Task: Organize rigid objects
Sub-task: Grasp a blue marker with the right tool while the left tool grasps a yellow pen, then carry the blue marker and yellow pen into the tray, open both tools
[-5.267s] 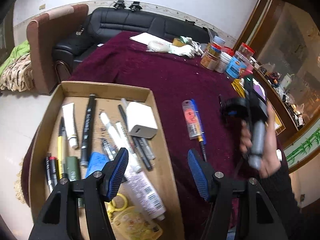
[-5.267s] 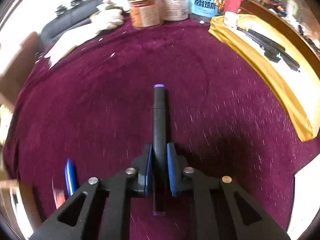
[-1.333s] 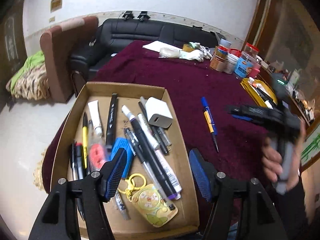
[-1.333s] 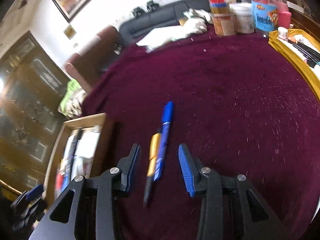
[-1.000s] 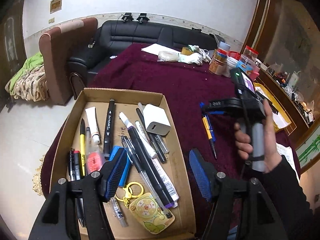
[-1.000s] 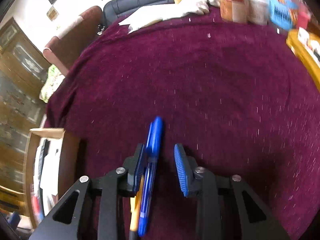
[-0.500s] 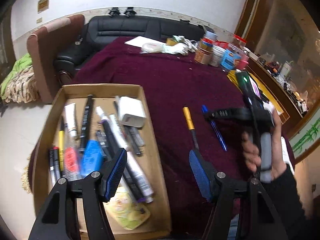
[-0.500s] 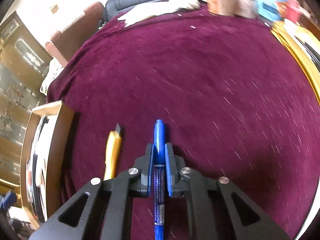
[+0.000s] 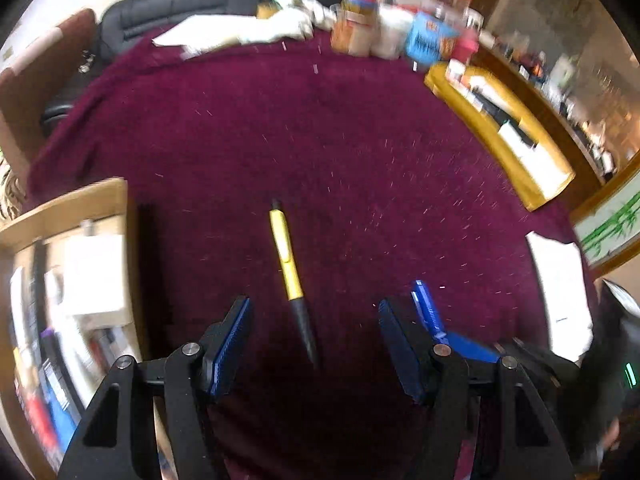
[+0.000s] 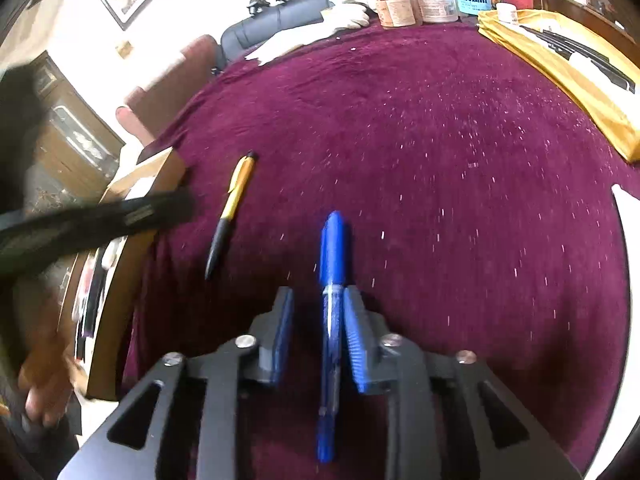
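Note:
A yellow pen with a black grip [image 9: 286, 256] lies on the maroon cloth. My left gripper [image 9: 313, 308] stands open over its tip end, one finger on each side, touching nothing. In the right wrist view the same yellow pen [image 10: 236, 192] lies to the left. A blue pen [image 10: 332, 248] sits between the fingers of my right gripper [image 10: 319, 294], whose jaws are opening. The pen leans on the right pad and the left pad stands clear of it. The blue pen's cap [image 9: 426, 308] shows behind my left gripper's right finger.
A cardboard box [image 9: 116, 192] full of pens and small items sits at the left table edge. A yellow tray [image 9: 500, 148] lies at the right, with jars [image 9: 360, 32] and white cloth along the far edge. White paper [image 9: 556, 280] lies near right.
My left gripper swung right, from above the box to over the yellow pen. My right gripper, shut on the blue pen half a second ago, has parted its jaws and drawn away from the yellow pen.

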### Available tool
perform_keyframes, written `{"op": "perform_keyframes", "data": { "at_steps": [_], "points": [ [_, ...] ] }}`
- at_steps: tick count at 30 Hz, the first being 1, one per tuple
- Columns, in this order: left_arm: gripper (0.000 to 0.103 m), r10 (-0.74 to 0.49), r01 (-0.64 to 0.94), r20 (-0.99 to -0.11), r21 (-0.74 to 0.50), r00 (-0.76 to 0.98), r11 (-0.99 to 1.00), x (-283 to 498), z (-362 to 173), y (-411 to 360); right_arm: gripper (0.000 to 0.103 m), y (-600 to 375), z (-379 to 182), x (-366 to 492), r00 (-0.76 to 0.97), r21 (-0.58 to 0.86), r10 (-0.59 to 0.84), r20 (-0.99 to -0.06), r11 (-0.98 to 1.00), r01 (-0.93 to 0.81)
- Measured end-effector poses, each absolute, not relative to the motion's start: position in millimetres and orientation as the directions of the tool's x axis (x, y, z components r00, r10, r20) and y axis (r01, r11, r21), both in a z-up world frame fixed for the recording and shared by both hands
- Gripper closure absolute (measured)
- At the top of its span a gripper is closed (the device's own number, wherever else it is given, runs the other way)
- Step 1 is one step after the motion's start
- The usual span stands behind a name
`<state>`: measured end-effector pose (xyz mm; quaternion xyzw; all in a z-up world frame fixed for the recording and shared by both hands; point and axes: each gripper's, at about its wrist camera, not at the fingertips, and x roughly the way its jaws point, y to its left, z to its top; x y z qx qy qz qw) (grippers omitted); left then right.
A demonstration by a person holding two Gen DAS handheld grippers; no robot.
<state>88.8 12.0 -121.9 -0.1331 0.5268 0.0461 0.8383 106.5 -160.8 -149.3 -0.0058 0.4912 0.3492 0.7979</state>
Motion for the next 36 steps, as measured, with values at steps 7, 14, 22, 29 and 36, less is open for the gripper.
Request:
{"op": "perform_keyframes", "data": {
  "at_steps": [7,14,22,29,36],
  "points": [
    [0.052,-0.032,-0.239,-0.922,-0.134,0.387,0.962,114.8,-146.6,1.5,0.093,-164.5,-149.3,87.3,0.346,0.224,0.487,-0.802,0.782,-0.581],
    [0.096,-0.007,-0.255,-0.916,-0.119,0.402,0.96,106.4,-143.9,5.7,0.093,-169.8,-151.0,90.5,0.346,0.268,0.514,-0.785,0.784,-0.56],
    [0.097,-0.226,-0.278,-0.852,-0.387,0.472,0.879,51.1,-129.0,31.9,0.093,-182.6,-155.7,97.6,0.312,0.379,0.583,-0.75,0.766,-0.519],
    [0.097,-0.233,-0.291,-0.766,-0.48,0.6,0.828,-32.2,-82.3,64.8,0.093,-178.7,-140.6,82.6,0.293,0.456,0.656,-0.695,0.718,-0.526],
    [0.097,-0.09,-0.383,-0.71,-0.476,0.698,0.791,-112.2,-48.4,109.4,0.093,-135.1,-100.7,40.7,0.187,0.507,0.765,-0.616,0.567,-0.649]
  ]
}}
